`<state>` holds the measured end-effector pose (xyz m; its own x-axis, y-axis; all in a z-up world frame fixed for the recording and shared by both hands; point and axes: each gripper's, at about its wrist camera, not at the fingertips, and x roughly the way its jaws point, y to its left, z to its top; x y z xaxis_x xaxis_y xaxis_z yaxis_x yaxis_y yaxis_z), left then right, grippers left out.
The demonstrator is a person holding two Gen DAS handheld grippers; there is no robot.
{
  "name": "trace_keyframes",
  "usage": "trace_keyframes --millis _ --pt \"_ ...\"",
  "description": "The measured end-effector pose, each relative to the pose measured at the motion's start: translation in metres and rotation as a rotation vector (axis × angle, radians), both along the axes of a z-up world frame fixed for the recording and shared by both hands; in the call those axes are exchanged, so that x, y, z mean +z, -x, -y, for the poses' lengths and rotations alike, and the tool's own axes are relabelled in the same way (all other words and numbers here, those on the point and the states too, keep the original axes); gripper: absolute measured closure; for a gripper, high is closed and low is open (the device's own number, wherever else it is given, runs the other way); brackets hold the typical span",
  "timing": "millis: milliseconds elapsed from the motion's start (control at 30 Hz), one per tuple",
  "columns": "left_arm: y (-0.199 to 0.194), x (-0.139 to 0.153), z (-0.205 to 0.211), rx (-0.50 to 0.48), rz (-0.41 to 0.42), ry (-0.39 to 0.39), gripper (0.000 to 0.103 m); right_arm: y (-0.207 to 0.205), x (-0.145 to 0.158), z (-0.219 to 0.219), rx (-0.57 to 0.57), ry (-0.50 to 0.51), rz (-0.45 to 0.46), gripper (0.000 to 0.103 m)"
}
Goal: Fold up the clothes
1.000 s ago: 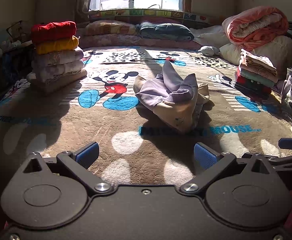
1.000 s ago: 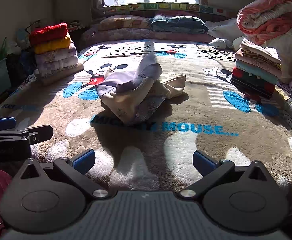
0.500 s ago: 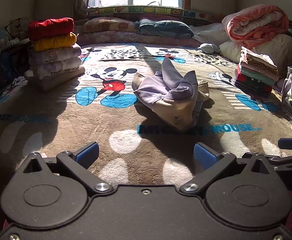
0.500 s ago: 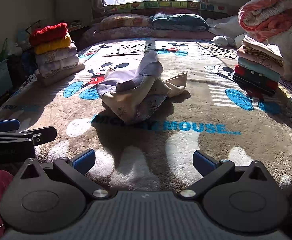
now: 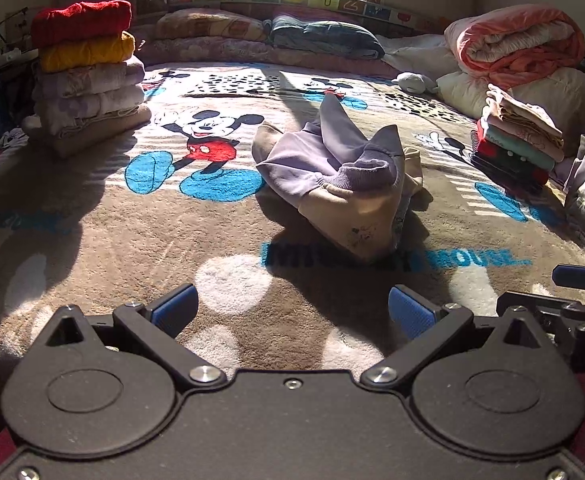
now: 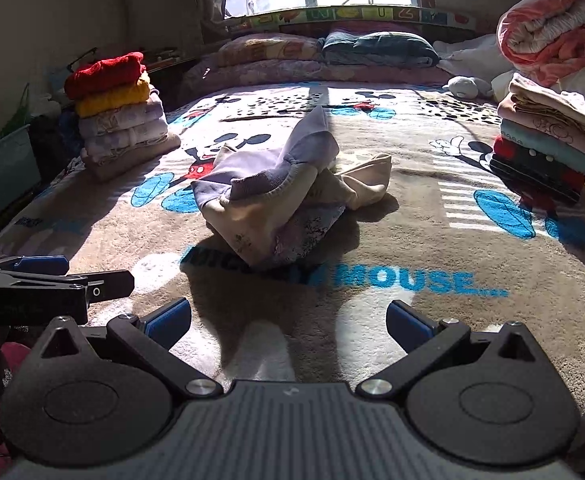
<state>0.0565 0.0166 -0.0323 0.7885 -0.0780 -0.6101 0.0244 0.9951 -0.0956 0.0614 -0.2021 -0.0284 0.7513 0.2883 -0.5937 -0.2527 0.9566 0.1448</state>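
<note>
The clothes split into two lots. A crumpled garment (image 5: 334,184), lilac and beige with a ribbed cuff showing, lies in a loose heap near the middle of the bed (image 5: 104,236), on the cartoon-mouse blanket, partly over the blue lettering. It is not folded. A neat stack of folded clothes (image 5: 88,72), red on top, then yellow, sits at the left edge of the bed, and a second folded stack (image 5: 518,140) sits at the right edge, well apart from the heap. So much of the folding looks done, and at least this one piece is left.

The left gripper (image 5: 292,310) and the right gripper (image 6: 288,320) both hover low over the blanket, short of the heap, with their blue-padded fingers spread wide and nothing between them. Neither touches the garment.
</note>
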Motion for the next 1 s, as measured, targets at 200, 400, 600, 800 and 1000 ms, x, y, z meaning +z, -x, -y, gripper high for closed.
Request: trace_keyframes --millis 200,400,600,800,1000 --pt "-0.023 -0.003 -0.004 -0.062 0.061 -0.023 0.001 -0.027 0.002 0.009 0.063 0.027 0.057 0.0" --pt "-0.057 -0.002 -0.01 -0.174 0.033 -0.079 0.001 -0.057 0.021 0.017 0.171 0.089 0.156 0.0" --pt "-0.088 -0.001 -0.007 -0.328 0.02 -0.188 0.001 -0.095 0.038 0.011 0.305 0.252 0.179 0.0" --pt "-0.118 0.006 -0.007 -0.491 0.074 -0.273 0.021 -0.131 0.043 0.001 0.452 0.359 0.179 0.001" --pt "-0.158 0.011 -0.015 -0.633 0.032 -0.309 0.04 -0.159 0.046 -0.021 0.622 0.543 0.225 0.017"
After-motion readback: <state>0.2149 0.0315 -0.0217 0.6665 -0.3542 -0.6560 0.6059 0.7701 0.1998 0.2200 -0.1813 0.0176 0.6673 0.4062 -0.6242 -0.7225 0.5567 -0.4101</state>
